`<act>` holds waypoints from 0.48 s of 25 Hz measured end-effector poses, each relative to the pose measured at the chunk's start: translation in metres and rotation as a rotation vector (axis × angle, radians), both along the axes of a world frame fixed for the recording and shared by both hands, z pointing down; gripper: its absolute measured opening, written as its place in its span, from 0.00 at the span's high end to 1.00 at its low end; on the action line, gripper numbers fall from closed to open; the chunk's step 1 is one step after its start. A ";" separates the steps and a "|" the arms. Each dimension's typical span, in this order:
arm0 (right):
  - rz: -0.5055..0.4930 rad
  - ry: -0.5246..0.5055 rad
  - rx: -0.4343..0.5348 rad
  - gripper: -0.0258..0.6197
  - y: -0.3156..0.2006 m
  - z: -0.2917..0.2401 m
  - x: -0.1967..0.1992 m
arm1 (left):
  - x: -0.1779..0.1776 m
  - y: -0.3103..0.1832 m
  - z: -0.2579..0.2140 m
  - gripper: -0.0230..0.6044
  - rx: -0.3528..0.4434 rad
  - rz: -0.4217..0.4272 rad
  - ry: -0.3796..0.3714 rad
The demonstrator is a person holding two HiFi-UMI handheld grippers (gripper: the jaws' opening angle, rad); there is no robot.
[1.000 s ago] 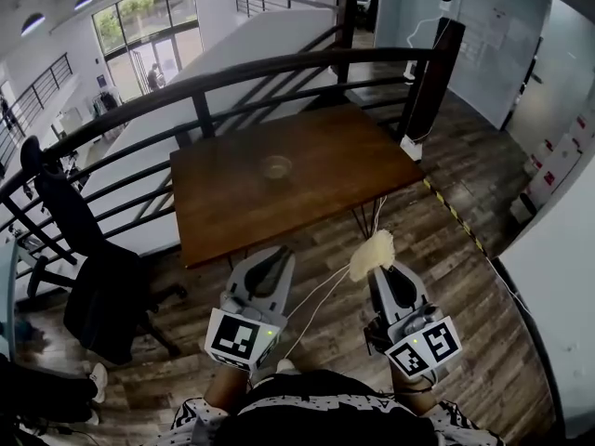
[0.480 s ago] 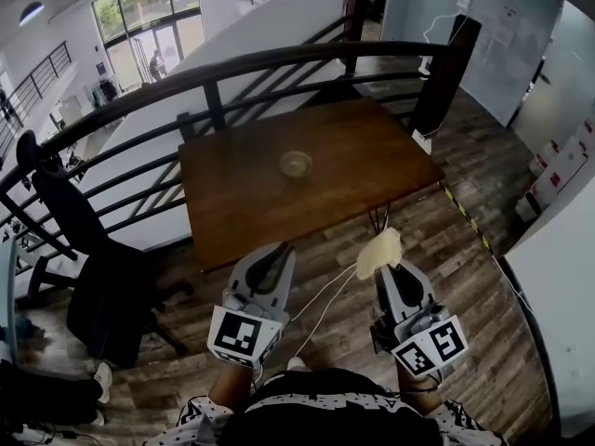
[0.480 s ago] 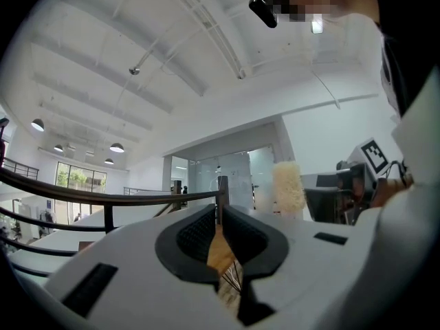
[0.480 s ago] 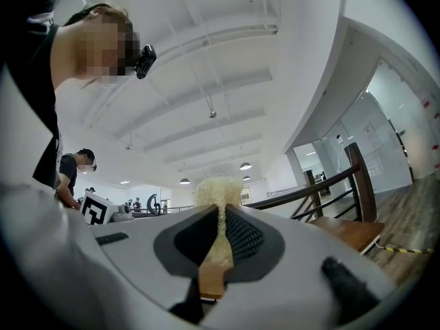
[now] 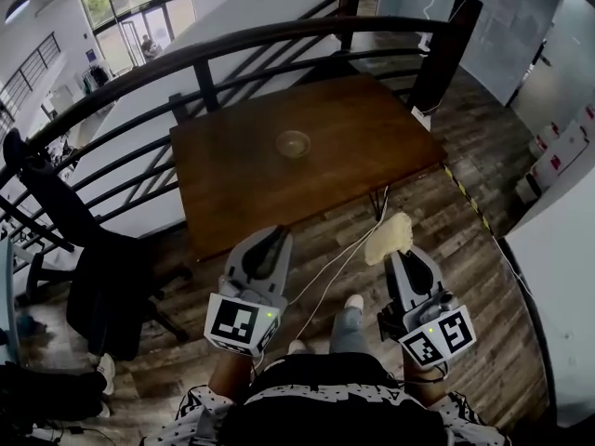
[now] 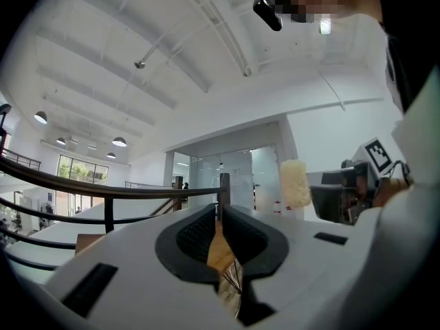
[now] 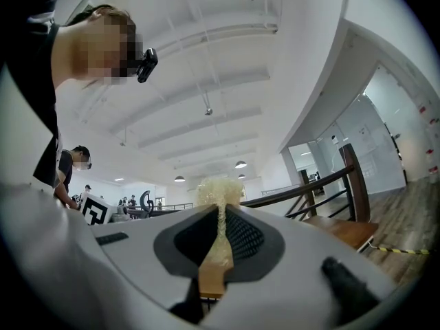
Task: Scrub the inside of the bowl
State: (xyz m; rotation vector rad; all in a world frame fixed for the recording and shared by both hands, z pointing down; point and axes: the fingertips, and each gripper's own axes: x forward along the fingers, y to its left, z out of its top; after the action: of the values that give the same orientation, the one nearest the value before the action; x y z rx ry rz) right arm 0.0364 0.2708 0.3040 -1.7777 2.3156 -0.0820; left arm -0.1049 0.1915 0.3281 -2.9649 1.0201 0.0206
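Right tongs (image 5: 406, 252) clamp a pale fibrous scrub pad (image 5: 390, 238), carried out front ready for scrubbing; left tongs (image 5: 276, 235) are pressed together, empty. The bowl (image 5: 293, 143) sits mid-table (image 5: 372, 156), well apart from both. Open floor (image 5: 465, 240) fronts the near edge; a railing (image 5: 206, 86) closes the far side.

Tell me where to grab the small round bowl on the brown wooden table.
Probably by its rim, from above on the left: the small round bowl sits upright, mouth up, alone on the brown wooden table. That leaves the inside free for the pale yellow scrubber in the right gripper.
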 end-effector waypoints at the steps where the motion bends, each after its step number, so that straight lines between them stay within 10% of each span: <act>1: -0.004 -0.007 0.004 0.90 -0.005 0.000 0.003 | -0.001 -0.002 0.000 0.94 0.001 -0.009 -0.011; 12: -0.144 0.019 0.039 0.90 -0.080 -0.011 0.015 | -0.011 -0.046 -0.002 0.93 -0.010 -0.181 -0.071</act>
State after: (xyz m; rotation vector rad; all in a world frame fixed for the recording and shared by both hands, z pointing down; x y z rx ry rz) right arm 0.0519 0.1912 0.2928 -1.5985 2.4387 -0.0434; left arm -0.1154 0.1450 0.3263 -2.8464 1.2763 -0.0903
